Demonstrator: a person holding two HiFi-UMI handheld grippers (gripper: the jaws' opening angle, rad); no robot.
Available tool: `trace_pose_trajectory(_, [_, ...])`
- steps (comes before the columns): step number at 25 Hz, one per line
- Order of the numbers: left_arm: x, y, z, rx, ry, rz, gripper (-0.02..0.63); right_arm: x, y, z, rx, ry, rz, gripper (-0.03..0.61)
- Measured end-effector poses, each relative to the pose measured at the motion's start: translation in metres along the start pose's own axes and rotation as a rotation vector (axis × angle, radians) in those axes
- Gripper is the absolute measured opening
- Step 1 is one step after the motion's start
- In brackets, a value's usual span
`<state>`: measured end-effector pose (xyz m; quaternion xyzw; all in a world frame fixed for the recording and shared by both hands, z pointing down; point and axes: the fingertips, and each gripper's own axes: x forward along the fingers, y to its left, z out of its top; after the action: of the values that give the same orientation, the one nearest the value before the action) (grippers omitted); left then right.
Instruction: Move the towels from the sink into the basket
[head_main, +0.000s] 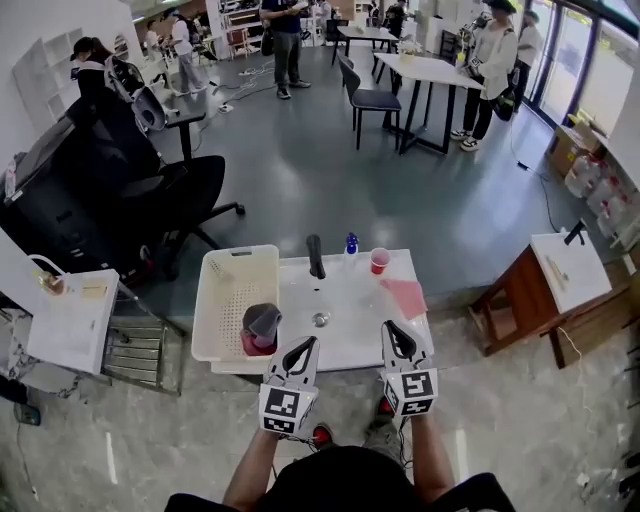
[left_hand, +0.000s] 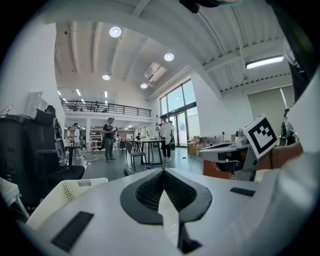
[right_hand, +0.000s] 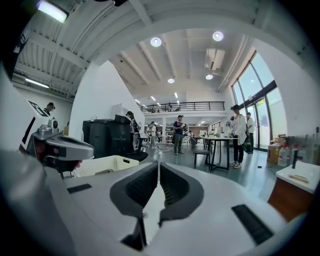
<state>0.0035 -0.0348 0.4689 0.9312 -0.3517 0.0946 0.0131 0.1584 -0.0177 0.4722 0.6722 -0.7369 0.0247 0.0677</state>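
Head view: perforated white basket (head_main: 232, 298) holds rolled grey towel (head_main: 262, 321).

Red cup (head_main: 379, 261), blue bottle (head_main: 351, 244) (nearby), office chair (head_main: 185, 190)

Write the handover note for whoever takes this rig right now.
Left gripper: jaws shut, empty.
Right gripper: jaws shut, empty.
Both hover at the near edge of the sink.
Done: grey towel and red towel lie in the white basket, left of the sink. No towel shows in the basin.
Left: pink towel on the sink top's right side, probably the last to move.
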Motion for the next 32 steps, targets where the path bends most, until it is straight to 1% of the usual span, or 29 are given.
trace_pose_trajectory(7, [0.052,-0.032,0.002,-0.011,0.024,-0.052,0.006,-0.006,-0.065,-0.02,0.021,0.045,-0.064,0.04])
trace_pose_trajectory(12, [0.092,-0.053,-0.002,-0.021,0.049,-0.061,0.006,-0.005,-0.11,-0.036,0.048,0.074,-0.085,0.04])
trace_pose_trajectory(18, [0.139,-0.077,-0.016,-0.044,0.104,-0.078,0.006,0.004,-0.156,-0.065,0.068,0.132,-0.08,0.04])
trace_pose_trajectory(22, [0.169,-0.084,-0.029,-0.057,0.139,-0.062,0.006,0.013,-0.184,-0.086,0.092,0.174,-0.082,0.04])
trace_pose_trajectory(24, [0.181,-0.089,-0.033,-0.067,0.153,-0.067,0.006,0.017,-0.196,-0.096,0.104,0.194,-0.082,0.04])
trace_pose_trajectory(27, [0.196,-0.096,-0.043,-0.088,0.179,-0.07,0.008,0.024,-0.207,-0.115,0.118,0.227,-0.069,0.04])
trace_pose_trajectory(32, [0.217,-0.097,-0.073,-0.113,0.237,-0.057,0.008,0.04,-0.218,-0.144,0.138,0.275,-0.043,0.04])
